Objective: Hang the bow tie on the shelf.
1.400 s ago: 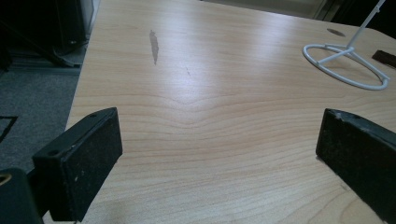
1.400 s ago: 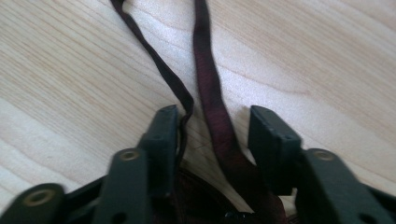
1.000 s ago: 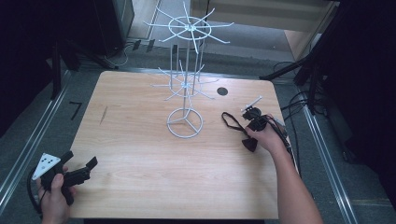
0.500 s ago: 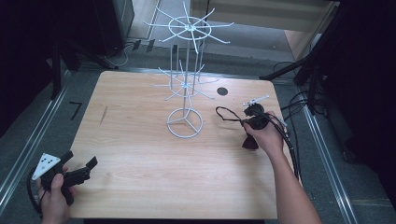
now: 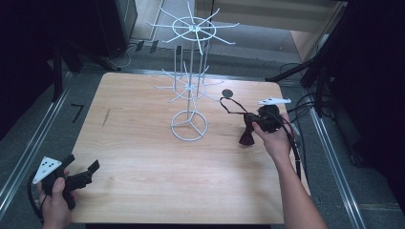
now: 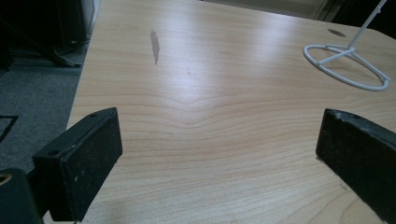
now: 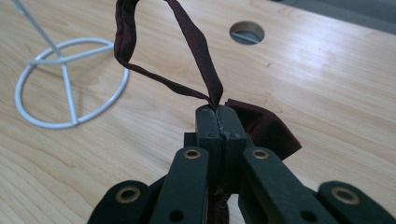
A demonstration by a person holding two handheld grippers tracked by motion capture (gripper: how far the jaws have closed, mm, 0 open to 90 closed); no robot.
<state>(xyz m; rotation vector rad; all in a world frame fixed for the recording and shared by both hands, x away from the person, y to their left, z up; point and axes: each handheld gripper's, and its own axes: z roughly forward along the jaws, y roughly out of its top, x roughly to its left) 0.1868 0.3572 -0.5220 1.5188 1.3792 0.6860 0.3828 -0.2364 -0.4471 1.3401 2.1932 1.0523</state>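
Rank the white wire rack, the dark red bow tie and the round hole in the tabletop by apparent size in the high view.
1. White wire rack, by far largest.
2. Dark red bow tie with its strap loop.
3. Round hole, smallest.

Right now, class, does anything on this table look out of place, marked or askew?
One thing: a dark streak mars the wooden table near its far left edge, like a stain or scuff. Otherwise nothing stands out: the white wire rack stands upright, and the right tool is shut on a dark red bow tie, strap looped above.
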